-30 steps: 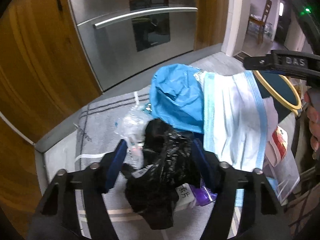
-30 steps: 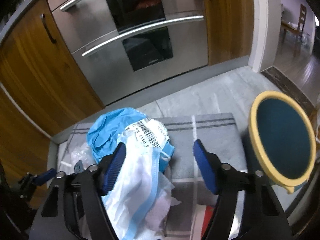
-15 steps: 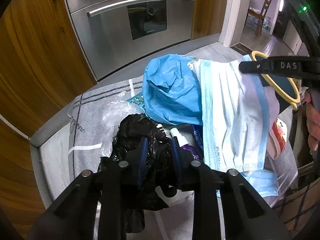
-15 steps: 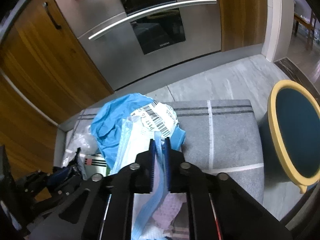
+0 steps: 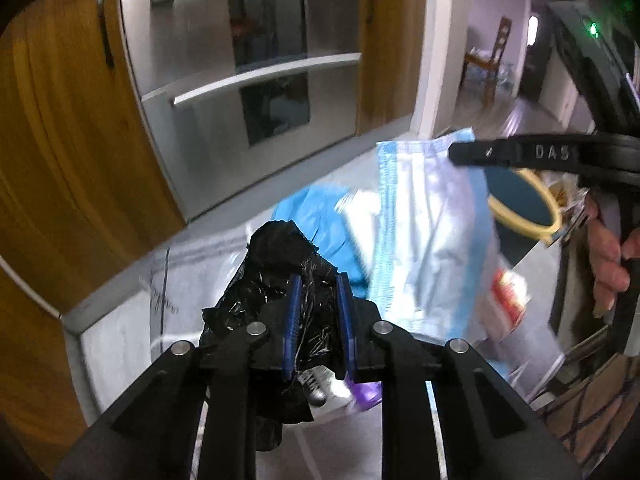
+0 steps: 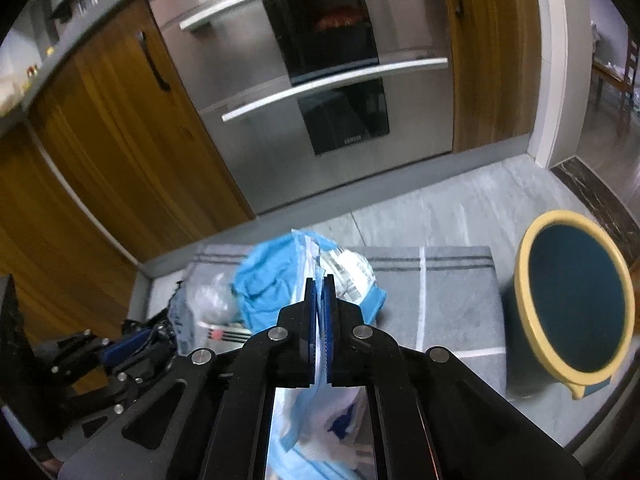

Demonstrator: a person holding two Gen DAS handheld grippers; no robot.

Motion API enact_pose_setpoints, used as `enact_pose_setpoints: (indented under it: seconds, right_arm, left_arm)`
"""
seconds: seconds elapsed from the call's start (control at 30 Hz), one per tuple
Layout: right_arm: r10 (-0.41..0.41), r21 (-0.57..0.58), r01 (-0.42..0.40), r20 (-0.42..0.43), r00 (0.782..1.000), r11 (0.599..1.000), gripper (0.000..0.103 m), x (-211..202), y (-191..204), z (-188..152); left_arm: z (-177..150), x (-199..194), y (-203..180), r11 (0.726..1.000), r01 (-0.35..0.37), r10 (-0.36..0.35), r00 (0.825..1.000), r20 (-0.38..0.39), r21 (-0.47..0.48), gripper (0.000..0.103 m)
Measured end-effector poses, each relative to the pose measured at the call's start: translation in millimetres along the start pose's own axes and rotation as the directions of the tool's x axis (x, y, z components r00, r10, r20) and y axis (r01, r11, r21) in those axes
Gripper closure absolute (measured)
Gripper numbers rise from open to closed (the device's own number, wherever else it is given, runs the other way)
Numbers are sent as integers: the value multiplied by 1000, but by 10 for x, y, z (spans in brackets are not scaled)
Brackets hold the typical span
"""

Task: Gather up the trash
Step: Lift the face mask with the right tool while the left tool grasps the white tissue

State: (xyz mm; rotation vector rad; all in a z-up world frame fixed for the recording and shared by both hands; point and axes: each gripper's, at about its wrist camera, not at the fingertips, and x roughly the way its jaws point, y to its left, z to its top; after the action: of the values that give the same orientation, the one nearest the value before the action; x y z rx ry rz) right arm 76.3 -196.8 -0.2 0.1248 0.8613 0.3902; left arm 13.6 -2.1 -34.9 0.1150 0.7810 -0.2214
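In the left wrist view my left gripper [image 5: 319, 280] is closing its jaws on a crumpled black plastic bag [image 5: 276, 248], which fills the gap between the blue pads and hangs lifted off the rug. My right gripper [image 6: 319, 280] is shut on the edge of a white sheet with blue borders [image 6: 316, 412]; that sheet [image 5: 432, 240] hangs below the right gripper [image 5: 454, 152] in the left view. On the rug lie a crumpled blue sheet [image 6: 264, 276], a barcode label [image 6: 352, 272] and clear plastic [image 6: 208, 300]. The left gripper [image 6: 120, 350] shows low at the left.
A dark blue bin with a yellow rim [image 6: 520, 264] stands on the floor to the right of the grey striped rug [image 6: 448, 292]. Steel oven fronts [image 6: 328, 120] and wooden cupboards [image 6: 120, 160] close the far side. A hand [image 5: 608, 264] grips the right tool's handle.
Both grippers went from open to closed, the left on the black bag, the right on the white and blue sheet. Both then rose, lifting bag and sheet off the pile.
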Motion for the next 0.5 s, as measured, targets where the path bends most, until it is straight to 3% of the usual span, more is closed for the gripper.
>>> enact_pose_setpoints:
  seconds: [0.13, 0.27, 0.37, 0.5]
  right_arm:
    - [-4, -1, 4, 62, 998, 1000, 99, -330, 41, 74]
    - [24, 15, -26, 112, 993, 1000, 99, -587, 31, 143]
    - [51, 40, -55, 84, 995, 998, 99, -538, -48, 131]
    - [-20, 70, 21, -15, 1000, 997, 99, -197, -251, 69]
  left_arm:
    - [117, -229, -96, 999, 27, -29, 995, 92, 17, 85]
    - [198, -334, -150, 998, 66, -67, 989, 132, 12, 85]
    - [230, -345, -192, 995, 95, -96, 987, 132, 11, 85]
    - [235, -287, -251, 994, 105, -107, 987, 118, 20, 85]
